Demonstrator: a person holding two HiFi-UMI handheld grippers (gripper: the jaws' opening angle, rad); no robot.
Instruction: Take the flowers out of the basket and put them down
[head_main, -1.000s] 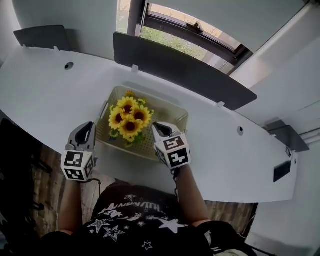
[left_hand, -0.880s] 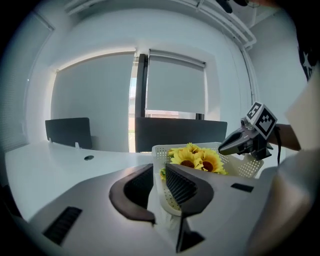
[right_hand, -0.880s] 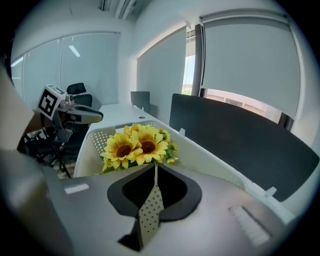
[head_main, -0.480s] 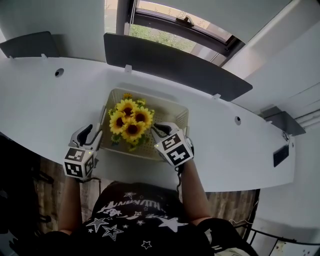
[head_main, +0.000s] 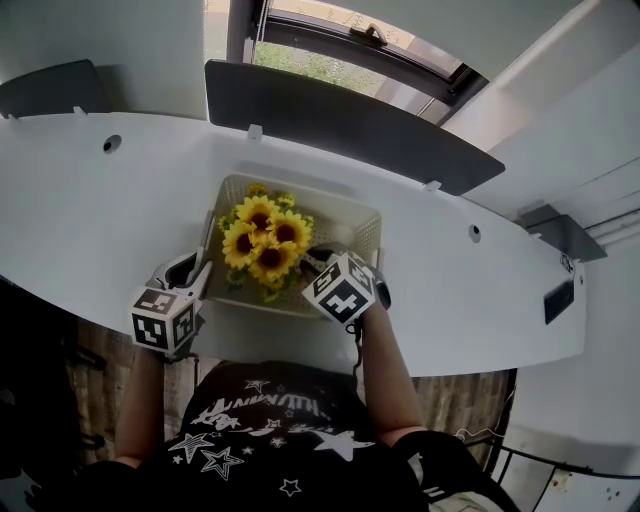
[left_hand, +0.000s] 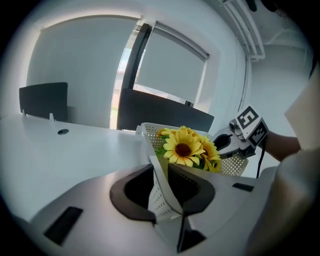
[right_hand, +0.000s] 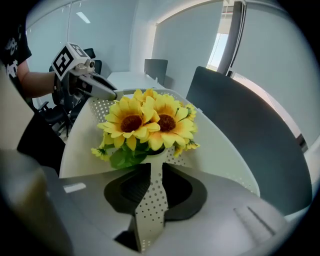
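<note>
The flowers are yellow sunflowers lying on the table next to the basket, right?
Not quite. The yellow sunflowers are standing inside the basket, not lying next to it. The basket itself sits on the white table. The head view shows this from above.

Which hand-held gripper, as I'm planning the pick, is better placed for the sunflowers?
Right, probably: right hand-held gripper, jaws just opening around the basket wall, sits beside the sunflowers; left hand-held gripper, just closing on the basket corner, is farther.
</note>
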